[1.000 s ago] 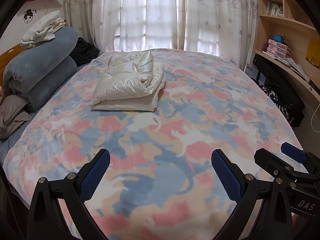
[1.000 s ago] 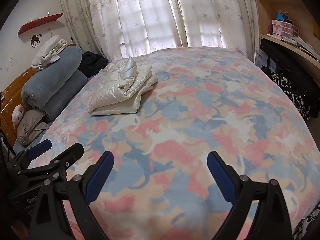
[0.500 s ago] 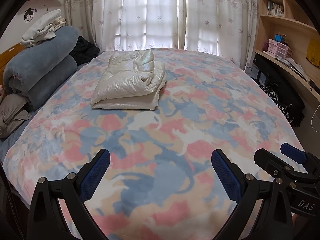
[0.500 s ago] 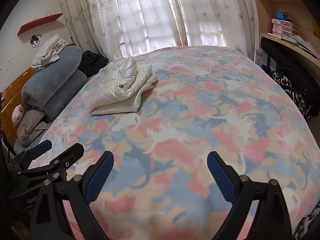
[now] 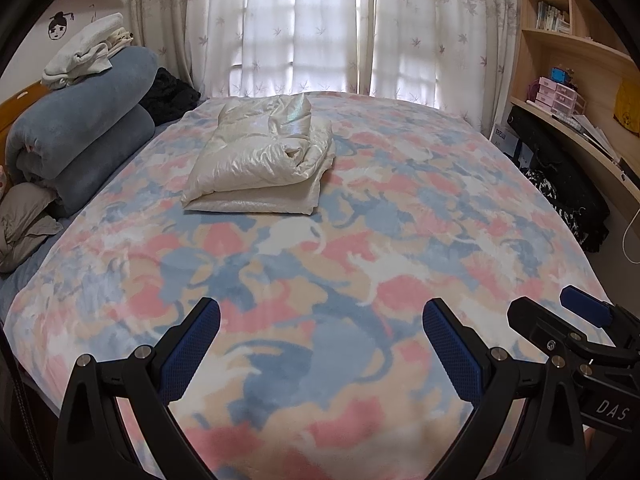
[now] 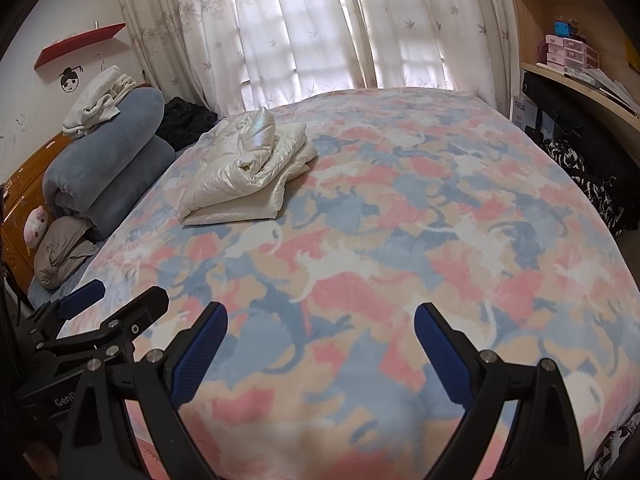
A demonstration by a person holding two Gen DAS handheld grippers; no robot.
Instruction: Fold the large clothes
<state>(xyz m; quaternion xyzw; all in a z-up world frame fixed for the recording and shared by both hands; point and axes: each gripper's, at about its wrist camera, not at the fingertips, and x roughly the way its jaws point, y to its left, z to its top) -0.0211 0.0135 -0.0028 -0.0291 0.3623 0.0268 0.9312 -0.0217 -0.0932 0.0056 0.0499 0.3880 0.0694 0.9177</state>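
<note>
This is a bedroom in a home. A bed (image 5: 360, 264) fills most of both views, covered by a fleece blanket patterned in pink, blue and cream. At about 12 o'clock, sheer curtains (image 5: 320, 28) printed with leaves hang over a bright window. At 10 o'clock a rolled blue-grey duvet (image 5: 84, 136) lies against a wooden headboard (image 6: 24, 188), with white folded laundry (image 5: 84, 50) on top and a grey pillow (image 5: 24, 220) beside it. At 2 o'clock, wooden shelves (image 5: 568, 44) hold books and small pink drawer boxes (image 5: 558, 94). A red wall shelf (image 6: 78, 44) and a doodled face (image 6: 70, 80) mark the wall at 10 o'clock.
</note>
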